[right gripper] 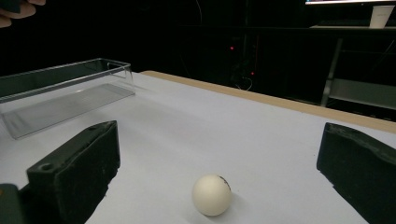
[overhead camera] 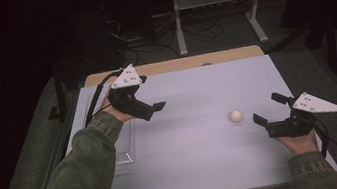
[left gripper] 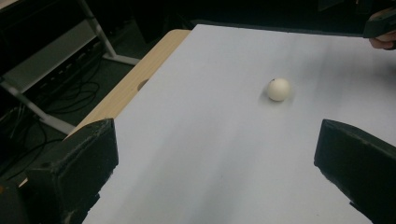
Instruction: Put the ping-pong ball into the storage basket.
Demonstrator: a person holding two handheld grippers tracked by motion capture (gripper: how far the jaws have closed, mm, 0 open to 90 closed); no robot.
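A dim room: grey metal shelf frame point(overhead camera: 216, 1) and tangled cables point(overhead camera: 148, 39) on dark floor.

A white ball point(left gripper: 279, 89) rests alone on the pale table point(left gripper: 210, 154), well ahead of the left gripper point(left gripper: 217, 158), whose black jaws stand wide apart. A wooden edge strip point(left gripper: 135, 84) borders the tabletop.
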